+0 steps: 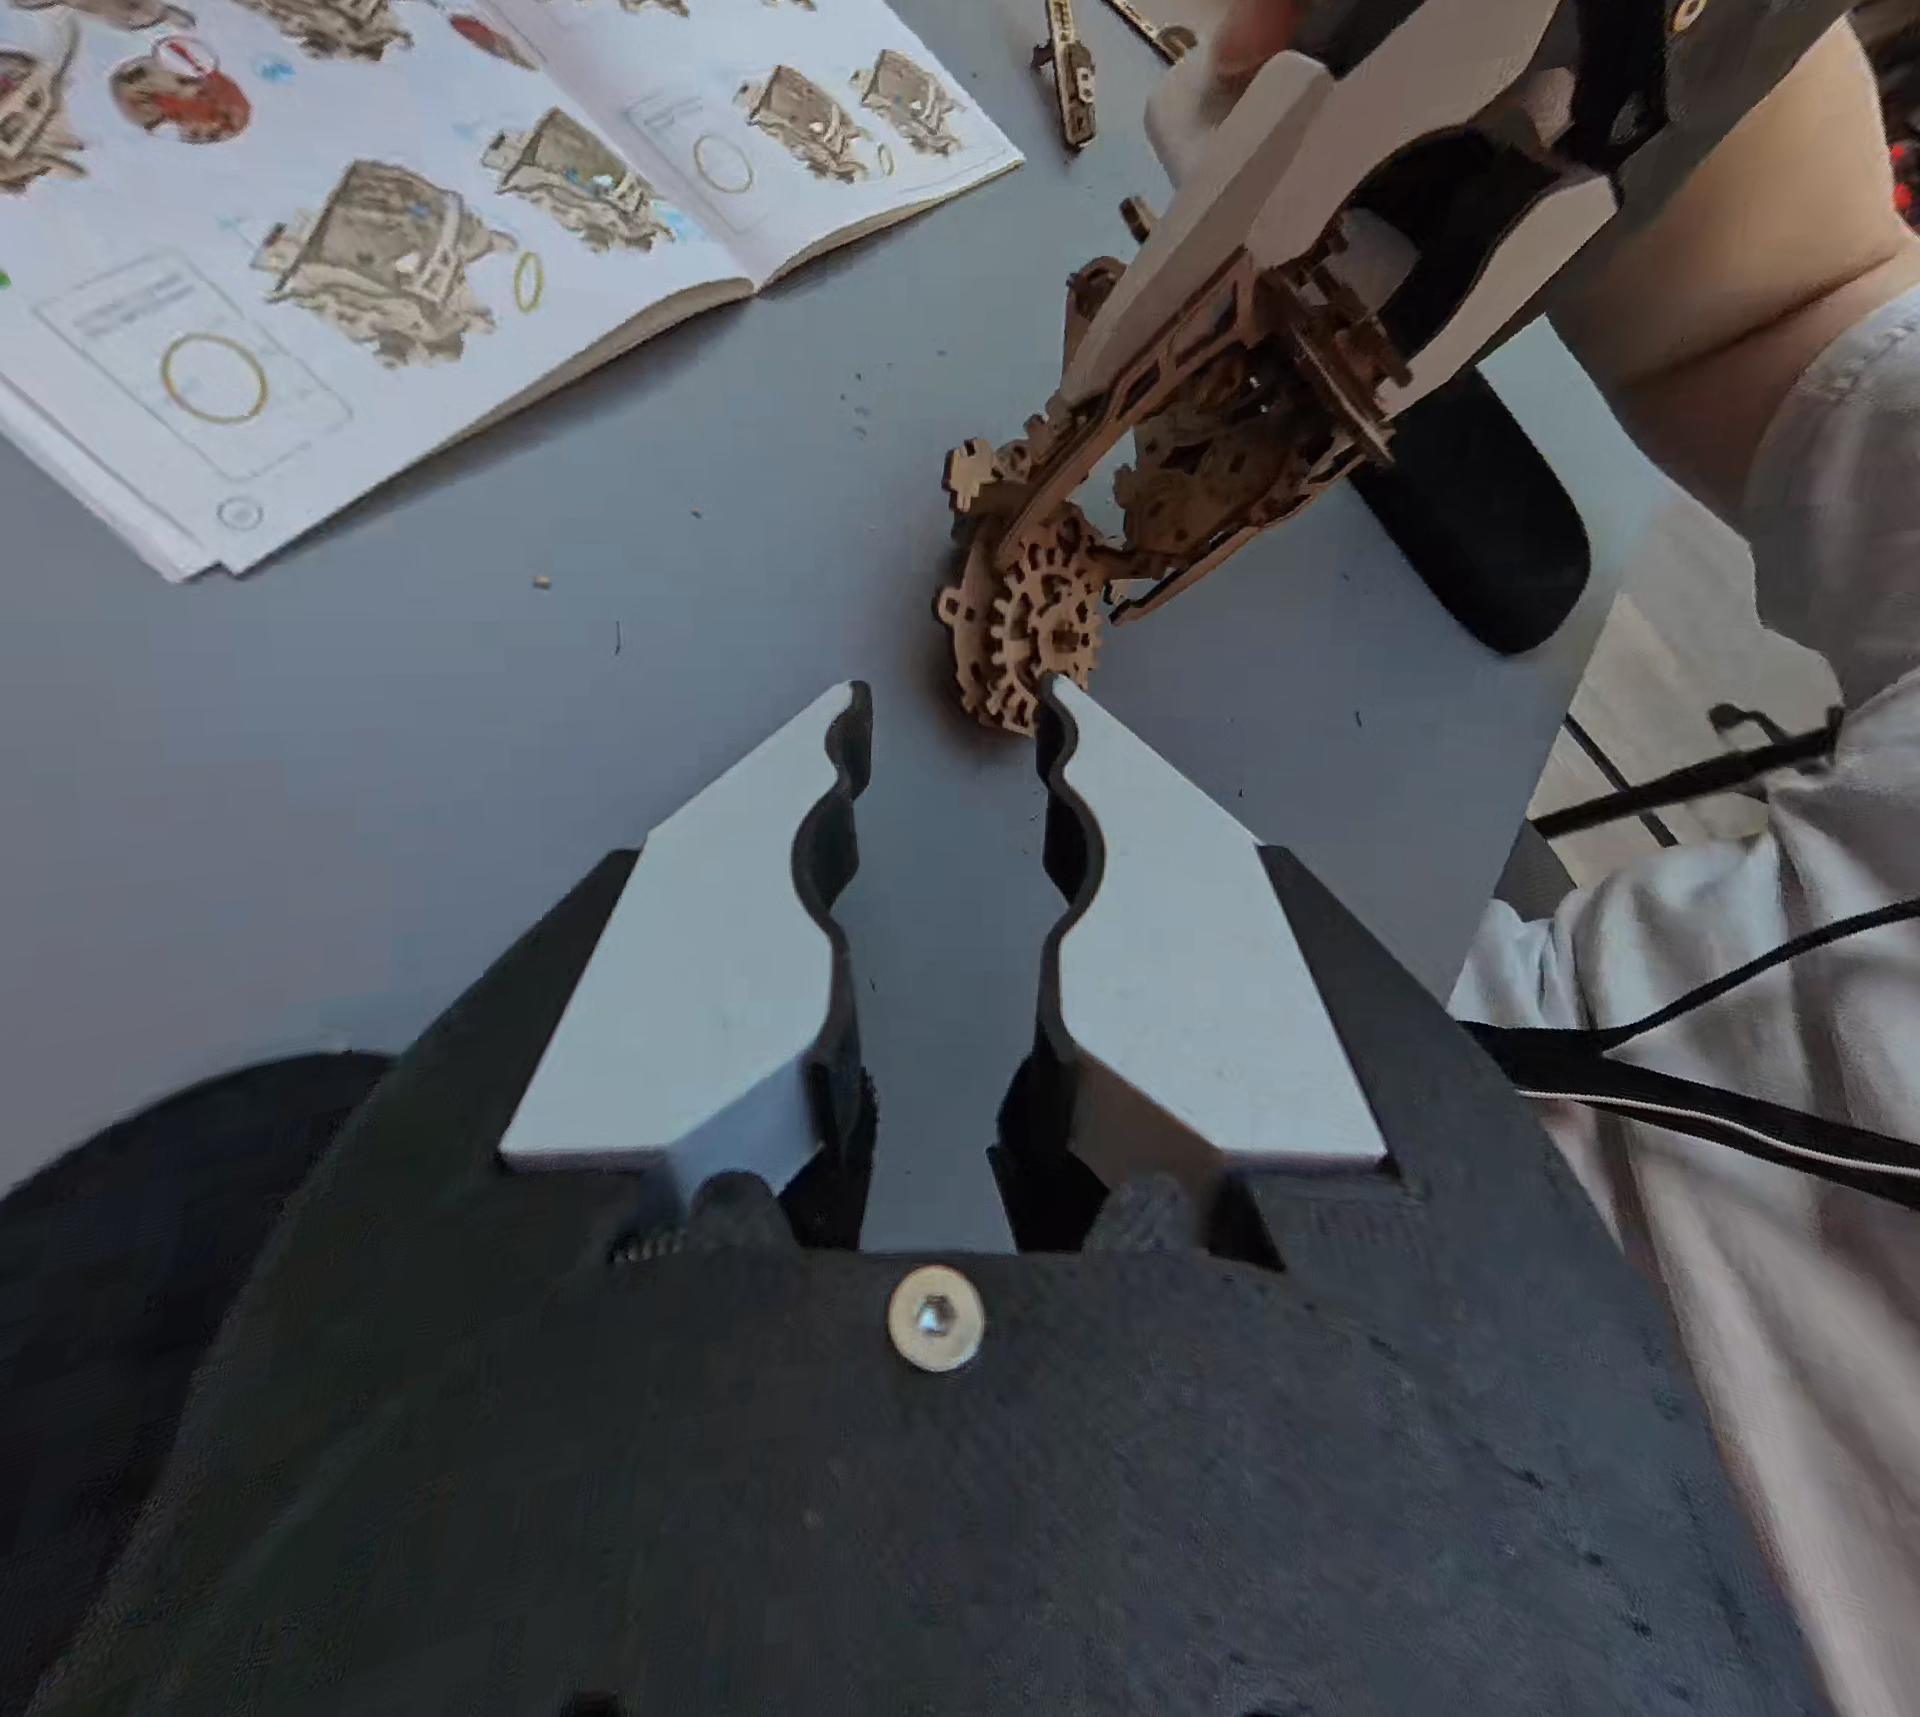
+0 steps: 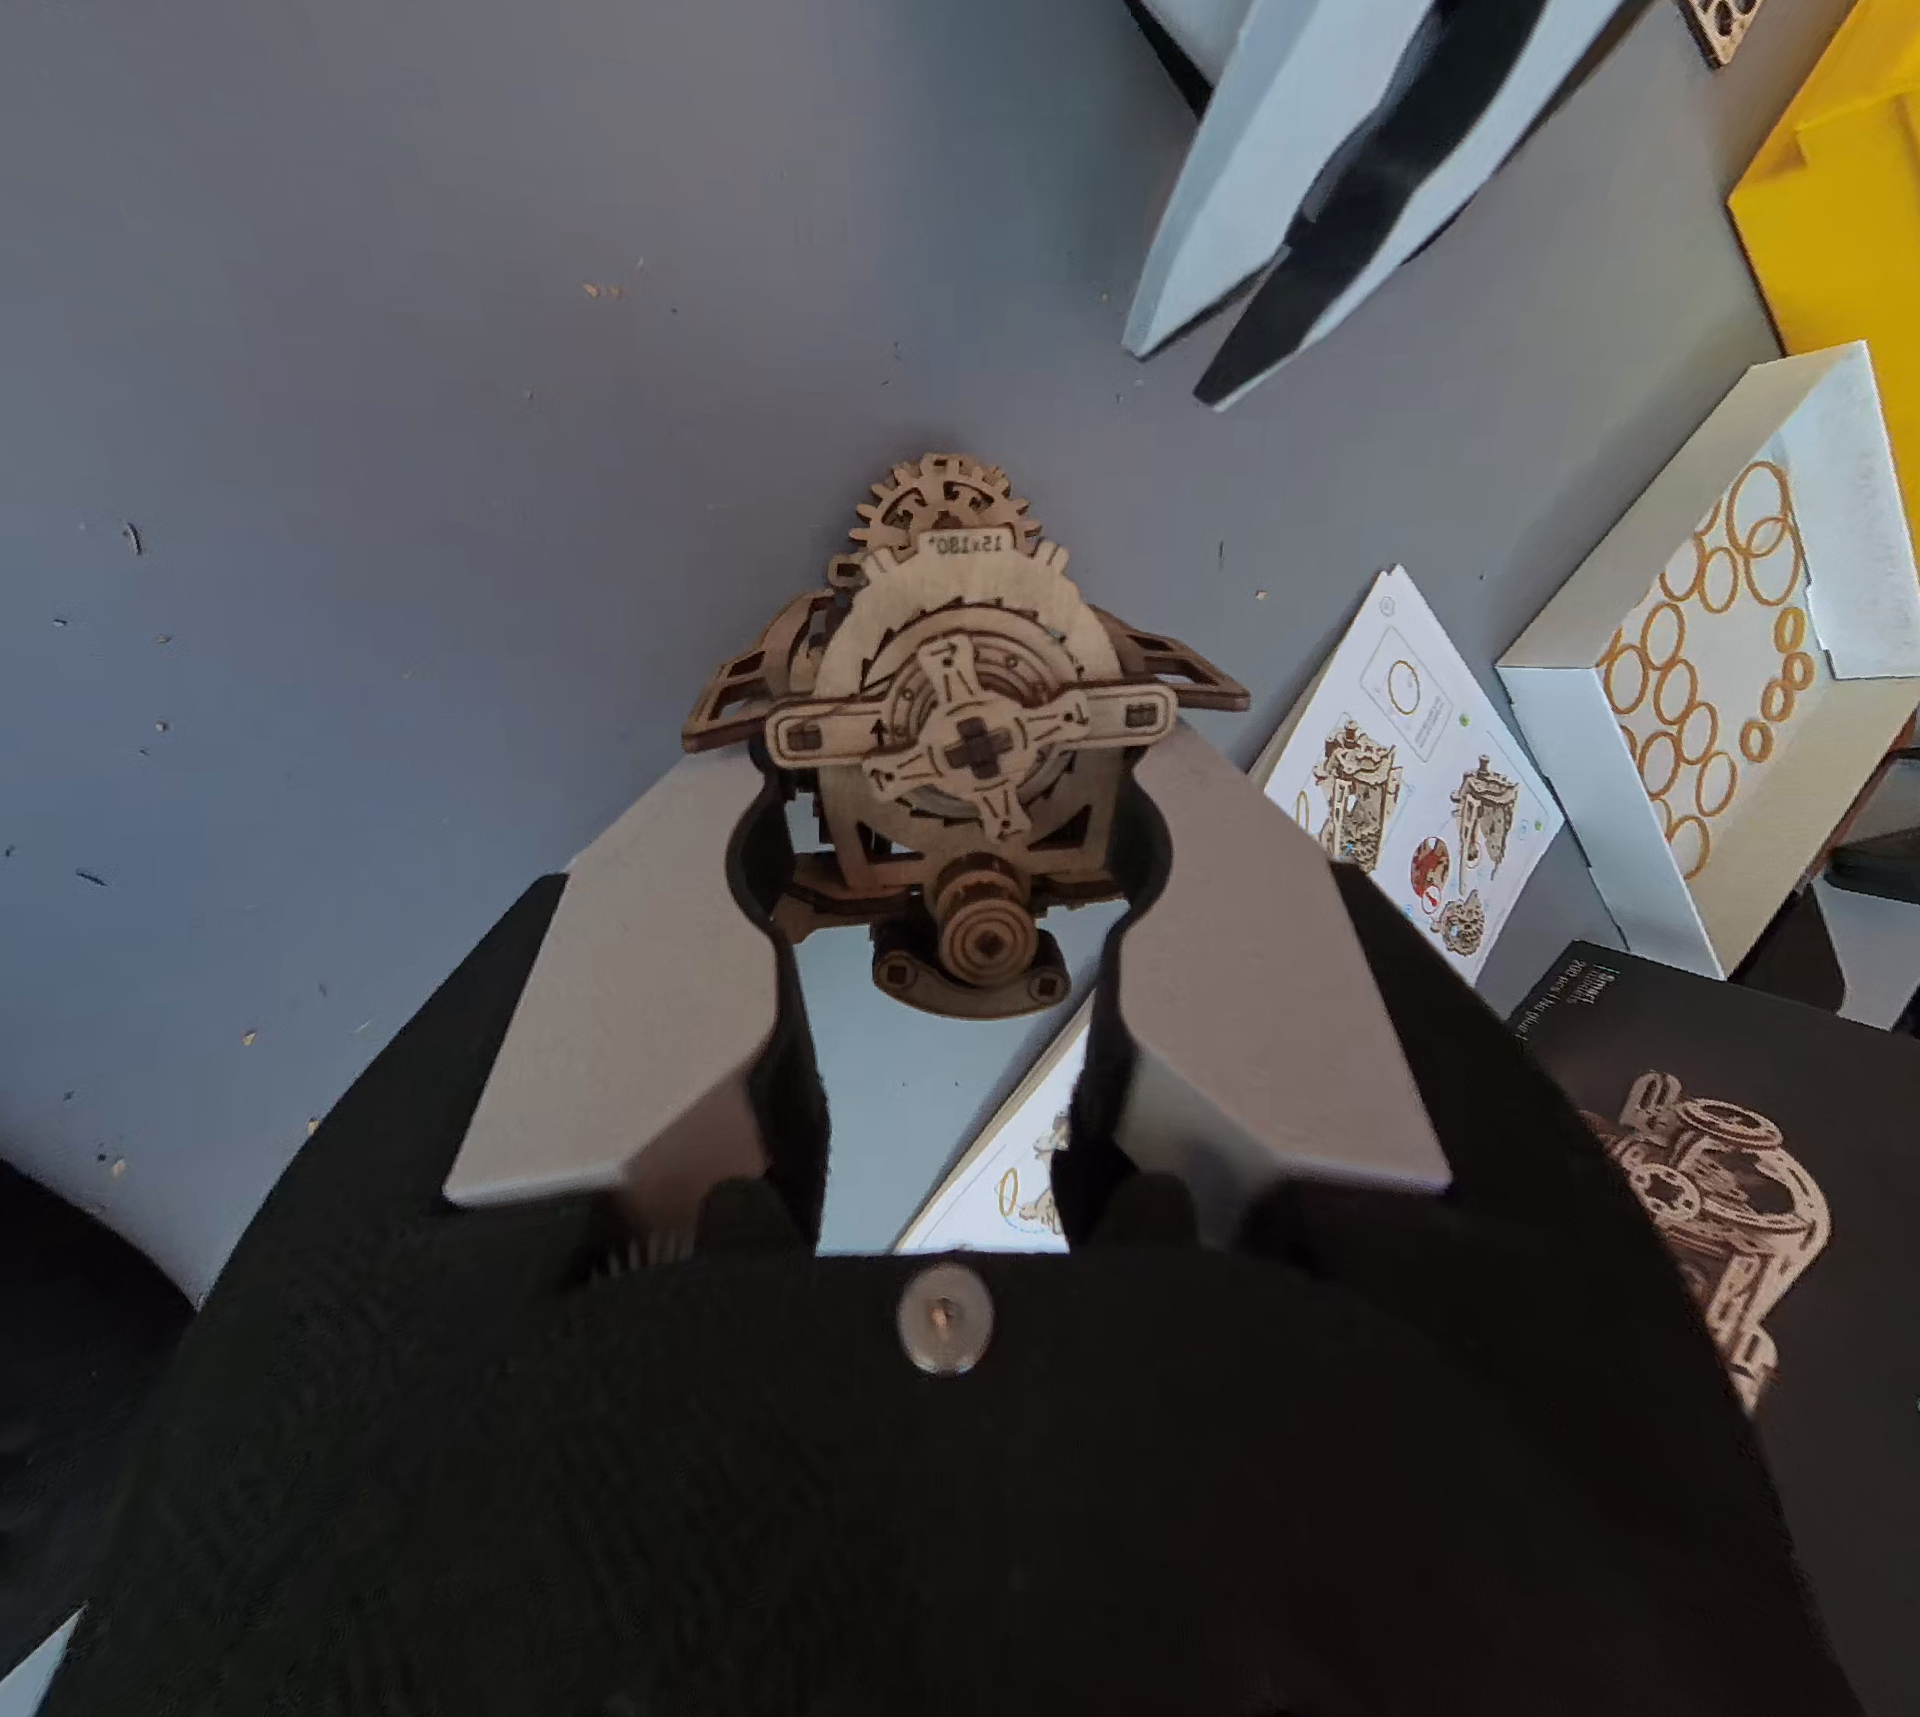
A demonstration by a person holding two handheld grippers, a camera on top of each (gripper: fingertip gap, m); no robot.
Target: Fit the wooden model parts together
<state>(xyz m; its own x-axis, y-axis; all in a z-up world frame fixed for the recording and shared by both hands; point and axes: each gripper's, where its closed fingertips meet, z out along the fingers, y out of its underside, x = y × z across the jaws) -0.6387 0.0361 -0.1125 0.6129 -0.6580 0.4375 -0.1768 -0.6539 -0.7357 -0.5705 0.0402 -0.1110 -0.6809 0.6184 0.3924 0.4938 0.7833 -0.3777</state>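
The right tongs (image 2: pixel 956 794) grip the wooden model (image 2: pixel 961 732) between their fingers, its gear end touching the grey table (image 2: pixel 364 317). The left tongs (image 1: pixel 951 711) are open and empty, their tips just beside the model's gears. Only the left wrist view shows the whole open booklet (image 1: pixel 416 161) and two loose wooden strips (image 1: pixel 1070 46). Only the right wrist view shows a white box of rubber rings (image 2: pixel 1704 670) and a dark box (image 2: pixel 1714 1179).

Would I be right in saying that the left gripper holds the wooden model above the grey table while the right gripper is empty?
Not quite: the sides are swapped. The right gripper holds the wooden model above the grey table, as the right wrist view shows; the left gripper is empty.
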